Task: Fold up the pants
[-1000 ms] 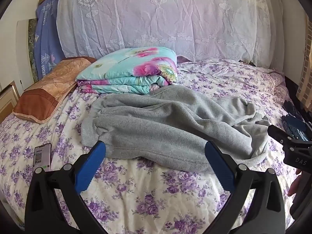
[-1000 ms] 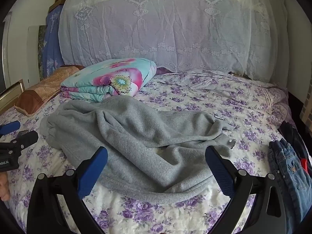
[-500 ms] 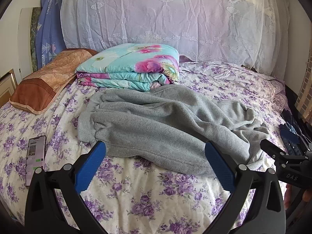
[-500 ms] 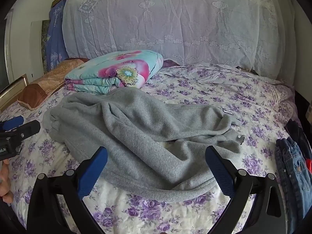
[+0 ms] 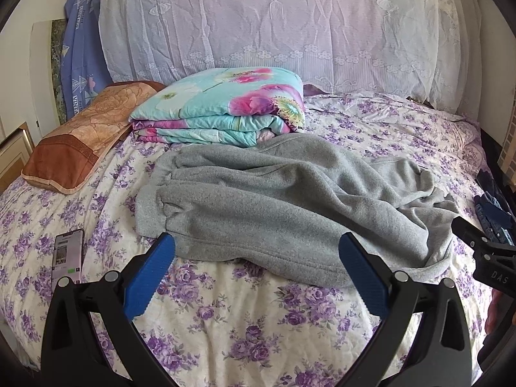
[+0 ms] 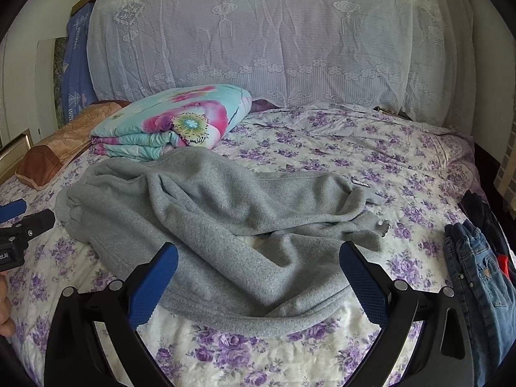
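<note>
Grey fleece pants (image 5: pixel 277 206) lie crumpled across the middle of the floral bedsheet (image 5: pixel 245 316), cuffs at the left, waist bunched at the right. They also show in the right wrist view (image 6: pixel 219 225). My left gripper (image 5: pixel 256 251) is open and empty, just in front of the pants' near edge, toward the cuff end. My right gripper (image 6: pixel 258 258) is open and empty over the near edge toward the waist end. Each gripper shows at the edge of the other's view, the right one (image 5: pixel 483 251) and the left one (image 6: pixel 22 225).
A folded floral quilt (image 5: pixel 222 109) sits behind the pants, touching them. A brown pillow (image 5: pixel 84 135) lies at the left. A phone (image 5: pixel 68 254) lies on the sheet at the left. Folded jeans (image 6: pixel 477 277) lie at the bed's right edge. A lace-covered headboard (image 6: pixel 258 48) stands behind.
Both grippers have moved forward and closer to the pants, which now look larger. Jaws stay open. The pants have not moved.
</note>
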`<action>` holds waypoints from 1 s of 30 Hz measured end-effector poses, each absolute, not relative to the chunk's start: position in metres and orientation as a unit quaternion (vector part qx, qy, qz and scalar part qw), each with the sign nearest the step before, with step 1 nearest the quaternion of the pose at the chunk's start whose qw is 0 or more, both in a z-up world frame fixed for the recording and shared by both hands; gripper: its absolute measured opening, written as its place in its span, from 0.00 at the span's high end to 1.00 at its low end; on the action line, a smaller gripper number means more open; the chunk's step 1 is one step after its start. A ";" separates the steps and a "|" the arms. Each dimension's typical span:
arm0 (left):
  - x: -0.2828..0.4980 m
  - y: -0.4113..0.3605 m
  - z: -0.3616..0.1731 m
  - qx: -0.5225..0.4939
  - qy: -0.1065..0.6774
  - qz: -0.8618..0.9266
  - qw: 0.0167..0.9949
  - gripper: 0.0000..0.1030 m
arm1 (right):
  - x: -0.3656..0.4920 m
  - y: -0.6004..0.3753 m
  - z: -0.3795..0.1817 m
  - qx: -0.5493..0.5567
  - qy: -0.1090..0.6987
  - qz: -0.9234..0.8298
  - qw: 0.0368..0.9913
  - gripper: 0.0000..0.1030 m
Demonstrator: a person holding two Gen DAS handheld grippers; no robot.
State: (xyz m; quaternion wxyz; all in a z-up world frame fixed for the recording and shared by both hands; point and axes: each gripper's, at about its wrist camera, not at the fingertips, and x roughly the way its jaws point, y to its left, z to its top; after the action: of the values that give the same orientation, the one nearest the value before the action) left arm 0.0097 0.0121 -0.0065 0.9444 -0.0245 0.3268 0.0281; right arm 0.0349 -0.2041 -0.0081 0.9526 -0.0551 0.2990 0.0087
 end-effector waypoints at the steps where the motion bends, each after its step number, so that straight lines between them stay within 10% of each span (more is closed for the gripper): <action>1: 0.010 0.012 -0.007 -0.025 0.326 0.028 0.945 0.04 | 0.036 -0.204 -0.009 -0.055 0.301 0.007 0.952 0.03; 30: 0.005 0.012 -0.005 -0.017 0.308 0.027 0.951 0.04 | 0.039 -0.206 -0.019 -0.038 0.320 0.008 0.947 0.03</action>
State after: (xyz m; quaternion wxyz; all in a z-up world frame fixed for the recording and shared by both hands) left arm 0.0046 0.0124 -0.0046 0.9508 -0.0174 0.3081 0.0272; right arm 0.0393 -0.2062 -0.0187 0.9466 -0.0384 0.3201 0.0084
